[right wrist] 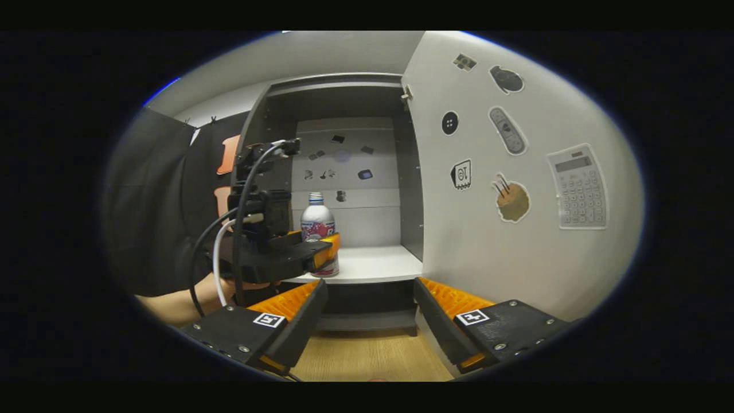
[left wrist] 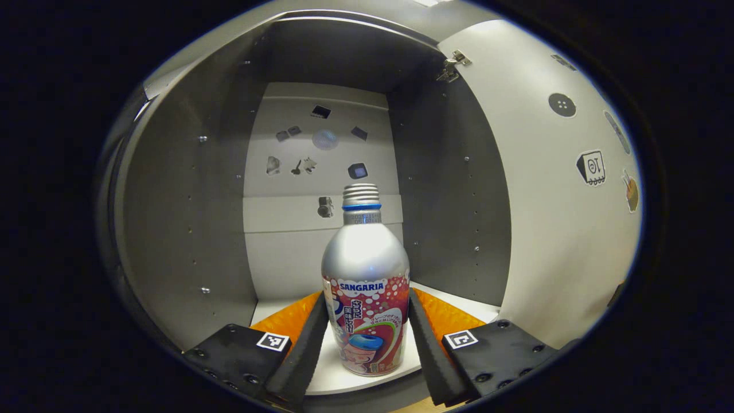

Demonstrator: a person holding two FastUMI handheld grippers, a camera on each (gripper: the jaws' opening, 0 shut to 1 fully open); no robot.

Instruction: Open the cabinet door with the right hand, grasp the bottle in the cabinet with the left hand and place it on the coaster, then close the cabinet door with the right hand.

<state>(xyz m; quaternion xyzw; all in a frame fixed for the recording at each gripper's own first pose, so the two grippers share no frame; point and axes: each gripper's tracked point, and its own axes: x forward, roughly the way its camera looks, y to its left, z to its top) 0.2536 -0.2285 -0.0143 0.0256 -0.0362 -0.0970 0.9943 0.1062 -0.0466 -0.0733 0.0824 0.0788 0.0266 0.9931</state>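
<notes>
1. Your cabinet [right wrist: 344, 103] stands on a pale wooden floor [right wrist: 367, 355], its door [right wrist: 516, 264] swung wide open to the right; the door's inner face carries stickers, among them a calculator [right wrist: 576, 186].
2. The interior is grey-walled with a white shelf [right wrist: 378, 264]; small stickers dot the back panel [left wrist: 321, 155].
3. The bottle [left wrist: 367, 287] stands upright near the front edge of that shelf, cap on.
4. Your left gripper [left wrist: 367, 338] reaches into the cabinet, one finger on each side of the bottle's lower body, just beside it; I cannot tell whether they are pressing on it.
5. Your right gripper [right wrist: 370, 312] hangs well back from the cabinet, low over the floor, fingers spread apart and holding nothing.
6. In the right gripper view your hand [right wrist: 229, 284] shows under the left gripper, cables looping above it.
</notes>
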